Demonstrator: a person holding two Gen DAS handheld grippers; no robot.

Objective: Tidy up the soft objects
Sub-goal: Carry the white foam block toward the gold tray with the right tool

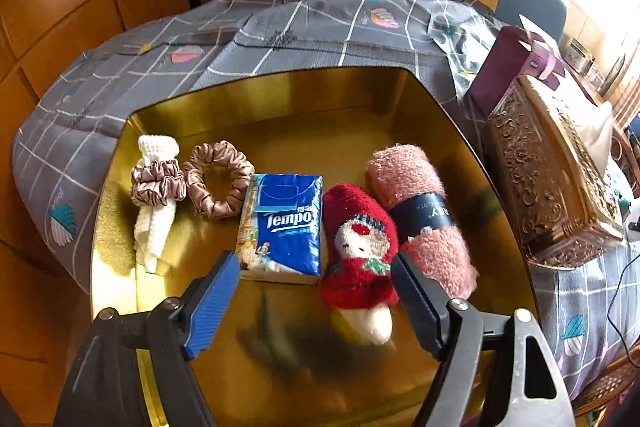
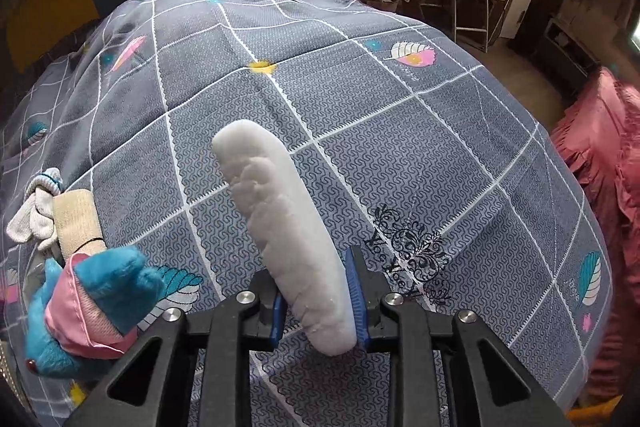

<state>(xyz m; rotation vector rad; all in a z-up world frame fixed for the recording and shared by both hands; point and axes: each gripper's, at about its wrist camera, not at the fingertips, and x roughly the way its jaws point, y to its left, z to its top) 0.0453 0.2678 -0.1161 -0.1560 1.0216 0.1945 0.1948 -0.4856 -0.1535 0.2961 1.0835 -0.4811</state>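
Note:
In the left wrist view a gold tray [image 1: 280, 99] holds a white cloth with a scrunchie around it [image 1: 157, 187], a tan scrunchie [image 1: 218, 179], a blue Tempo tissue pack [image 1: 286, 227], a red plush sock [image 1: 360, 255] and a rolled pink towel [image 1: 420, 211]. My left gripper [image 1: 316, 279] is open and empty just above the tray, in front of the tissue pack and the sock. My right gripper [image 2: 316, 303] is shut on a white foam sponge [image 2: 276, 211], held over the grey quilt [image 2: 400, 147].
An ornate gold tissue box [image 1: 552, 179] and a purple box [image 1: 508, 63] stand right of the tray. In the right wrist view a blue plush toy [image 2: 92, 307], a beige roll [image 2: 76, 223] and a white sock [image 2: 32, 219] lie at the left on the quilt.

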